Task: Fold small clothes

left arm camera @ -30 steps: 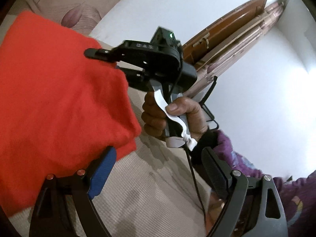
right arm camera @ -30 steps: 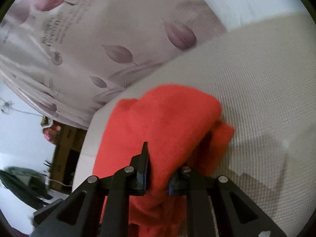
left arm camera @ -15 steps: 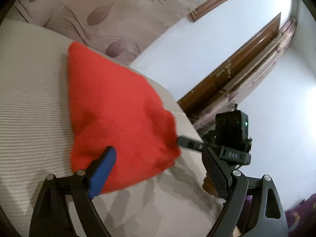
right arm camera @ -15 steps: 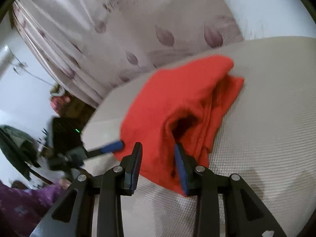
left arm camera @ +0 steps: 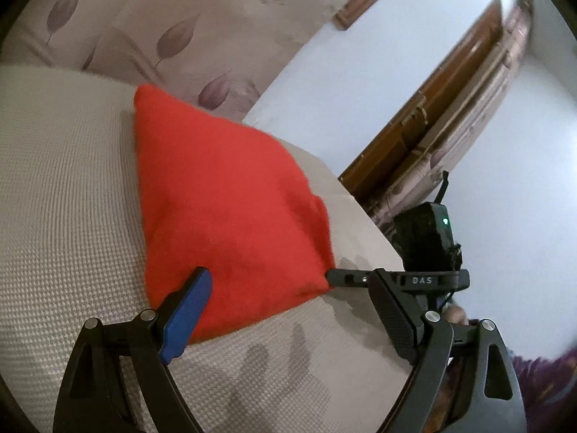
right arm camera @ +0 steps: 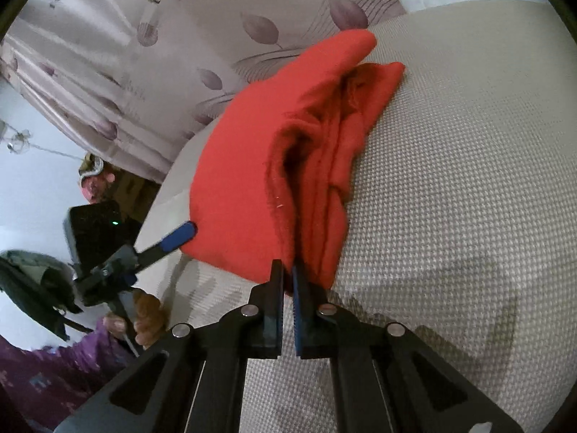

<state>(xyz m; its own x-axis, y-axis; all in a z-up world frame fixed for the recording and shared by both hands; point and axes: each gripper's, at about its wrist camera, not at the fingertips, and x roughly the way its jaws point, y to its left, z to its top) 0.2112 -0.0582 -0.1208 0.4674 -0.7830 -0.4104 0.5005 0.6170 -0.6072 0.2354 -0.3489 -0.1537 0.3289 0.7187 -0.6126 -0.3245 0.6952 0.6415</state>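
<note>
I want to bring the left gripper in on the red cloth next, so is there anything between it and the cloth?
Nothing visible stands in the way. The left gripper is open right at the near edge of the red cloth, with only bare cushion below. The right gripper is shut on the cloth's corner, off to one side.

Both tongs are matte black with silver screws at the pivots; left tongs (left arm camera: 288, 310) have one blue pad and one textured black pad, right tongs (right arm camera: 286, 281) say "DAS" on the body, green light on top. Purple patterned sleeve (right arm camera: 43, 375)
</note>
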